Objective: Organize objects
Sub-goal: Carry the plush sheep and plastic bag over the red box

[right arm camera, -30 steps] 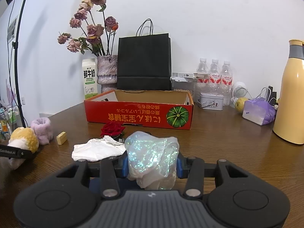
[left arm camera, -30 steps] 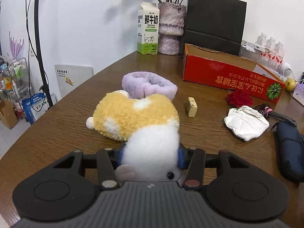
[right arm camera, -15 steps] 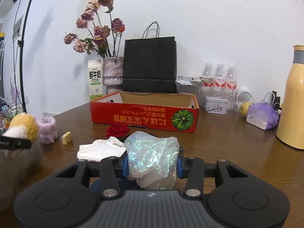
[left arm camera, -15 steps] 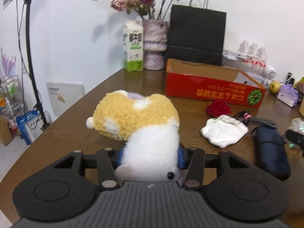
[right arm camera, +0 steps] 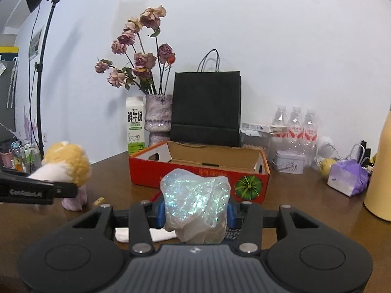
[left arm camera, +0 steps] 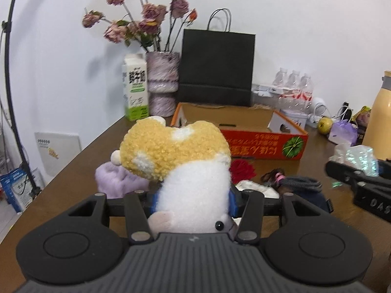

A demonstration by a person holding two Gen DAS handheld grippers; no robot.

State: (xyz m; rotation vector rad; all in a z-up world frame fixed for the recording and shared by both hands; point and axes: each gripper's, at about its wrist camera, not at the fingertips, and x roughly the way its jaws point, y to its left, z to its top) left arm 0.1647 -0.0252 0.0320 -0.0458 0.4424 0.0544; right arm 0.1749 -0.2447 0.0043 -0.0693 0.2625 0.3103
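My left gripper [left arm camera: 193,200] is shut on a yellow and white plush toy [left arm camera: 176,151] and holds it above the table. It also shows at the left of the right wrist view [right arm camera: 66,163]. My right gripper [right arm camera: 195,212] is shut on a crumpled iridescent bag [right arm camera: 195,202], also held up, and it shows at the right of the left wrist view [left arm camera: 354,156]. The open red cardboard box [right arm camera: 190,173] stands ahead of both grippers, its inside [left arm camera: 227,117] showing.
On the brown table lie a purple fluffy band [left arm camera: 117,180], a red rose [left arm camera: 242,168], a white cloth [right arm camera: 136,234], a dark folded umbrella [left arm camera: 303,185] and a small block [right arm camera: 99,200]. A milk carton [right arm camera: 135,124], vase [right arm camera: 157,119], black bag [right arm camera: 206,107], bottles [right arm camera: 295,127] and yellow flask [left arm camera: 381,112] stand behind.
Both grippers have risen with their loads and the left has swung right toward the red box. The box now sits straight ahead and its inside shows.
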